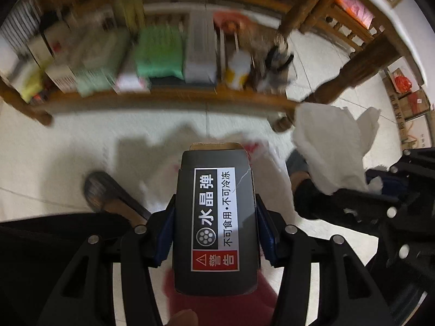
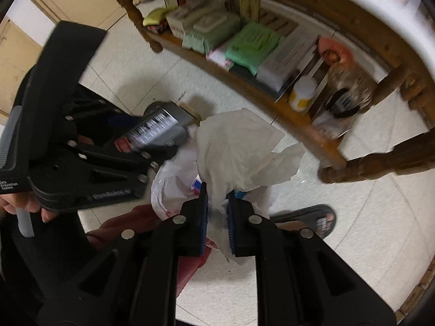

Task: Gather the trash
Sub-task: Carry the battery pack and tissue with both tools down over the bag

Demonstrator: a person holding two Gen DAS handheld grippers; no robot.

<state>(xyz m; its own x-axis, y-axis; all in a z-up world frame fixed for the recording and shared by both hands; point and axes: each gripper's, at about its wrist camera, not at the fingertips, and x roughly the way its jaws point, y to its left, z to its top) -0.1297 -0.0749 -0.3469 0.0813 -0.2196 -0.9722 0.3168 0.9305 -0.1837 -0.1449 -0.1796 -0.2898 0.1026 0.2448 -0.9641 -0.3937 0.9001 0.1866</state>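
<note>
A low brown wooden shelf [image 2: 244, 81] curves across the upper part of both wrist views, crowded with green soft packs [image 2: 252, 44], pale boxes and a white jar with a yellow label [image 2: 301, 93]; its contents are blurred in the left wrist view. Beside its right end stands a dark turned wooden leg [image 2: 380, 163] of other furniture. Below the shelf lies pale tiled floor [image 2: 367, 244], bare to the right and toward the near edge. On that floor, directly beneath both tools, sits a thin white plastic bag with red print [image 2: 174, 187], its mouth crumpled and loose; what is inside cannot be made out. A foot in a dark sandal [image 2: 318, 220] stands just to the right of the bag, another sandalled foot [image 1: 106, 190] to its left. The left gripper [image 1: 214, 233] points steeply down, its blue-padded jaws clamped on the sides of a dark grey cardboard box with a white and red warning label [image 1: 217, 217], held above the bag. The right gripper [image 2: 217, 225] is closed tight on a crumpled white paper tissue [image 2: 239, 152], which billows above its fingers and hangs just over the bag.
</note>
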